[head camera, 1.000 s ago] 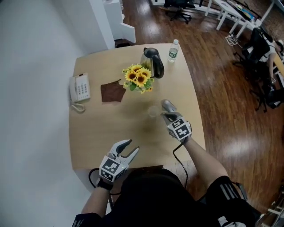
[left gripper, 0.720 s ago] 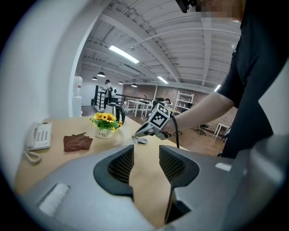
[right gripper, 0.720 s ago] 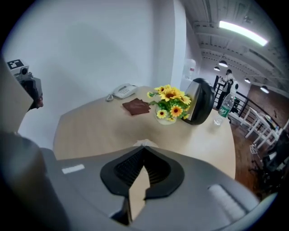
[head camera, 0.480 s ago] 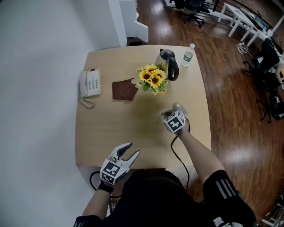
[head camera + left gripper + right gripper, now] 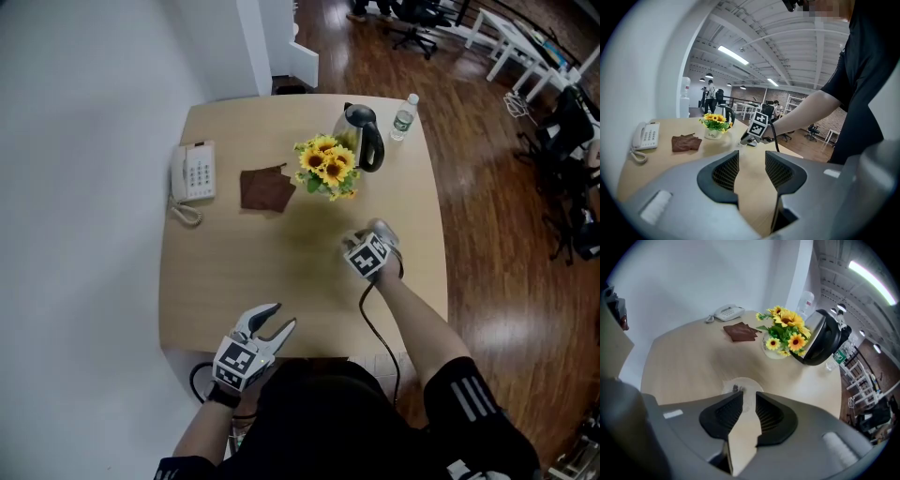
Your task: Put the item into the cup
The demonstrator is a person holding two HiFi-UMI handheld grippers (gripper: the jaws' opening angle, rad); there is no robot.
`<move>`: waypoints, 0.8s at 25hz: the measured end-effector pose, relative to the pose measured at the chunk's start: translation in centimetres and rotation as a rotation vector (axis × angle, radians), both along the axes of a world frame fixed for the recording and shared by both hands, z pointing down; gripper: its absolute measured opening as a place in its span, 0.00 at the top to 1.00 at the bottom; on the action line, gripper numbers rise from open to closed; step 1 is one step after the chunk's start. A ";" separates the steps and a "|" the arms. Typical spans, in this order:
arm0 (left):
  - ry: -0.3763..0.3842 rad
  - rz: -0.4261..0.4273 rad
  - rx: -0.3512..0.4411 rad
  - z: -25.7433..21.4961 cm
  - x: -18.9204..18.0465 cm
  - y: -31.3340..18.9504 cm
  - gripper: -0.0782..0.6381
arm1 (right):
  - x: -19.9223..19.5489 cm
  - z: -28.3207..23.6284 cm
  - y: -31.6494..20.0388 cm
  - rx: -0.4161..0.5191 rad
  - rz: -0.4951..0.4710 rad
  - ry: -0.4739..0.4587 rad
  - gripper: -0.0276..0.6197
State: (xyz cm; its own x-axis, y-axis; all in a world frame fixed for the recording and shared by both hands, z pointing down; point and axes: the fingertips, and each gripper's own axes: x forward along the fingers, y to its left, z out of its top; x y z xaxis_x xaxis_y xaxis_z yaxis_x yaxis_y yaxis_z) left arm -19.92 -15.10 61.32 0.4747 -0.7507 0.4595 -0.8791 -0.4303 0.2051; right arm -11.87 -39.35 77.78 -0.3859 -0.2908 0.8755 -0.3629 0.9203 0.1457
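In the right gripper view a clear cup (image 5: pixel 746 383) stands on the wooden table (image 5: pixel 689 357) just past my right gripper (image 5: pixel 749 398). A small dark item (image 5: pixel 736 389) shows at the cup's near left rim. The right jaws are opening, with a gap and nothing between the pads. In the head view the right gripper (image 5: pixel 362 242) points steeply down over the cup and hides it. My left gripper (image 5: pixel 277 319) rests open and empty near the table's front edge.
Further back stand a vase of sunflowers (image 5: pixel 326 171), a black-and-steel kettle (image 5: pixel 364 136) and a water bottle (image 5: pixel 405 116). A brown cloth (image 5: pixel 264 189) and a white telephone (image 5: pixel 193 172) lie at the back left. The table's right edge (image 5: pixel 437 253) is close to the right gripper.
The right gripper has moved forward and left toward the flowers and tipped down over the cup. The left gripper has stayed in place. The head camera has shifted slightly.
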 end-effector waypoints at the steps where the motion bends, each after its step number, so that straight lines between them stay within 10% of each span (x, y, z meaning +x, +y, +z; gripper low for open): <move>1: 0.000 0.001 0.000 0.0 0.1 0.0 0.65 | 0.1 0.0 0.0 0.016 -0.015 0.013 0.80; 7: 0.001 0.006 -0.005 0.2 0.3 0.0 0.65 | 0.4 0.0 -0.4 0.068 -0.047 0.030 0.79; 20: -0.003 0.008 0.033 -1.0 1.9 -1.1 0.65 | -0.2 -7.3 1.2 0.008 0.061 -0.343 0.78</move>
State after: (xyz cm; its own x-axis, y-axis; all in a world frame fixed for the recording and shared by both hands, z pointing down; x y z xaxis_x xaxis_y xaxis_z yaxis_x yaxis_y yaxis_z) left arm -18.00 -16.18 60.34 0.4792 -0.7617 0.4361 -0.8762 -0.4438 0.1877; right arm -12.09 -38.18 70.52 -0.6388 -0.3287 0.6956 -0.4463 0.8948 0.0130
